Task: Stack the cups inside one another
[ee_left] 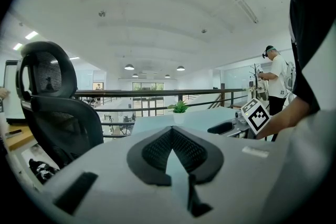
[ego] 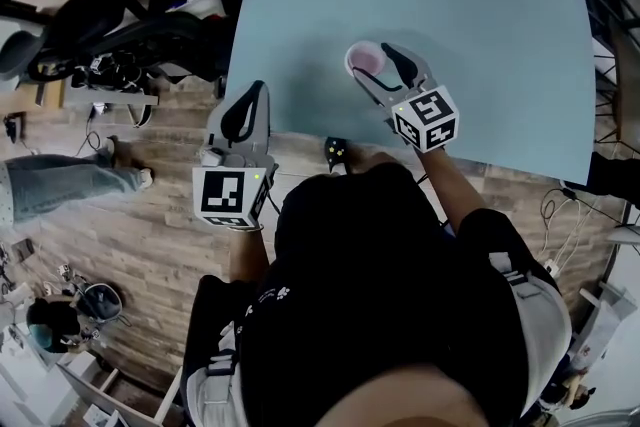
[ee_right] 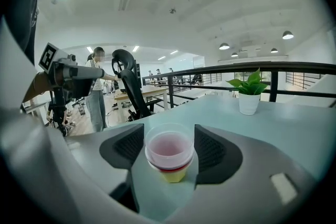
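Chairs (ego: 120, 25) in black stand at the far left on the wood floor (ego: 130, 235), just beside the left edge of the pale blue table (ego: 480, 35). A person in jeans (ego: 60, 183) stands further left, well apart from the table.

Next comes the left tongs (ego: 256, 93), held at the table's near left corner with its marker cube toward the wearer. In the left gripper view its two dark pads meet at the tips and nothing is between them, so it is fully closed and empty. It points across the table, with a chair to its left.

Right of it, near the middle of the table, stand the cups (ego: 366, 61). They are nested one inside another and upright on the tabletop: a clear one with a pinkish inside on top, a red band under its rim, and a yellow base at the bottom.

The right tongs (ego: 374, 57) is around them, one jaw on each side. In the right gripper view its jaws stand wide, and the pads lie against the rim of the top cup on both sides, so it has hold of the stack.

A small green plant (ee_right: 249, 93) in a white pot sits at the far edge of the table, to the right of the cups in that view and well apart from them.
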Demonstrator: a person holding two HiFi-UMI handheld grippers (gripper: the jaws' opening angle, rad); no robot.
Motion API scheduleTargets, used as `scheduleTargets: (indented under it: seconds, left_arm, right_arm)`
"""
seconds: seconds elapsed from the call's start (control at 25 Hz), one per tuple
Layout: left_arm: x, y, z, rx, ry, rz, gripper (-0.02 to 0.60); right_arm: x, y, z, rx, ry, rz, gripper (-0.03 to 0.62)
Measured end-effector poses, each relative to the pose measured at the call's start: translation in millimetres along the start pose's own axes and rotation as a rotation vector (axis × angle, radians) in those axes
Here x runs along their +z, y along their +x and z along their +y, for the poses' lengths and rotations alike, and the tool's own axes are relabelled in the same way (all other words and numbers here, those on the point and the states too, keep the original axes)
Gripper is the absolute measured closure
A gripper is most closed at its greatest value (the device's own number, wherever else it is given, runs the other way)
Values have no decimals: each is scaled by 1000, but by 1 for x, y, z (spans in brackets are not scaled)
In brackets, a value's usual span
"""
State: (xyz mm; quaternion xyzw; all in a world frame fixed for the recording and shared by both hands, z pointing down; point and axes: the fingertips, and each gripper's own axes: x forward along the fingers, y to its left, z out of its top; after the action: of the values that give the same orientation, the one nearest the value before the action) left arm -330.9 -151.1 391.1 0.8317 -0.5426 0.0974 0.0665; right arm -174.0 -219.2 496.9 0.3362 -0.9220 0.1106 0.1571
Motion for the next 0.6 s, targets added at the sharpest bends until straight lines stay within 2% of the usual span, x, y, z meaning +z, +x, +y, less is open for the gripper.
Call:
scheduleTargets:
  seconds: [0.2,0.36,0.52,0.6]
  left_arm:
    - [-3,0,0,-6,-3,0,594]
    - [-3,3,-7,-31,-1,-3,594]
    - [-2,8,-14,-57,7,-9,594]
    - [0,9,-18,-66,8,-10,594]
  right_arm:
    - [23,-14,-3,-29,30,-112,320]
    - [43,-31,-2,-45,39,-210,431]
    - [57,-47,-2,-65,45,-288,578]
    - [61,-53,-3,-70,50,-303,585]
